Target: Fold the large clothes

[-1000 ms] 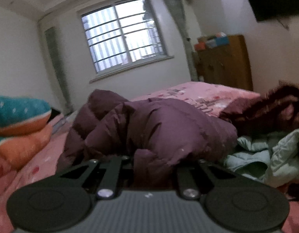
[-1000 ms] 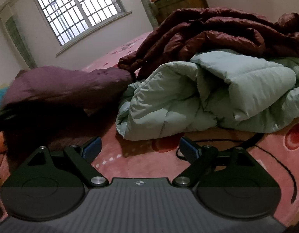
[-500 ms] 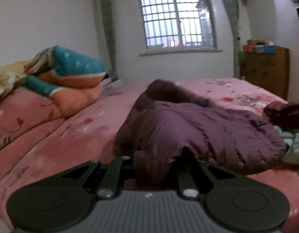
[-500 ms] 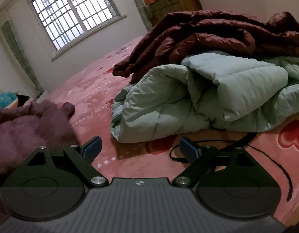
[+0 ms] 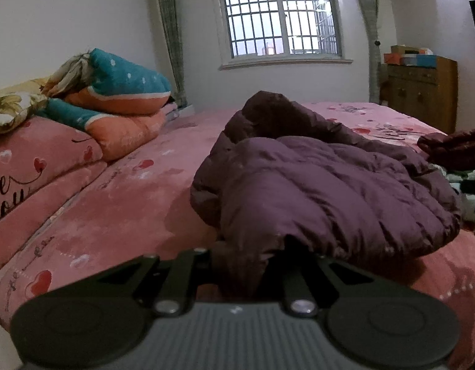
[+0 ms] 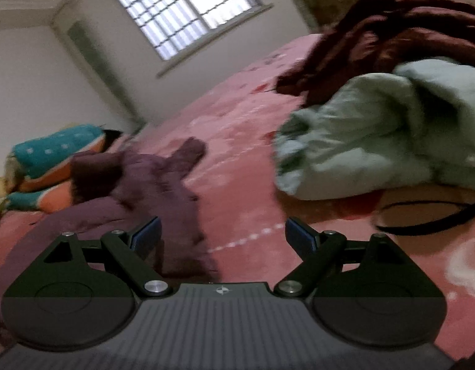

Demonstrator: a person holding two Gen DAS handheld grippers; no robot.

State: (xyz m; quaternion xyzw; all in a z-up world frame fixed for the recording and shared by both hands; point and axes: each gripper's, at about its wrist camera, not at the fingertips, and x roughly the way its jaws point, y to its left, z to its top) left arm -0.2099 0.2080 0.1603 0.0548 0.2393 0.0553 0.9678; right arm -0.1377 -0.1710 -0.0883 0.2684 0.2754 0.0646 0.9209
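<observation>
Dragged clear of the other coats since a second ago, the purple puffer jacket (image 5: 323,191) lies bunched on the pink bed (image 5: 120,203), its hem pinched in the low-angled left gripper (image 5: 246,265). Rightward, the right gripper (image 6: 222,236) hovers tilted, jaws spread, empty.

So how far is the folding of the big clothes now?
Nothing looks folded. The left gripper is shut on the purple jacket, which lies bunched on the pink bed. The right gripper is open and empty. The green jacket and dark red jacket remain heaped.
</observation>
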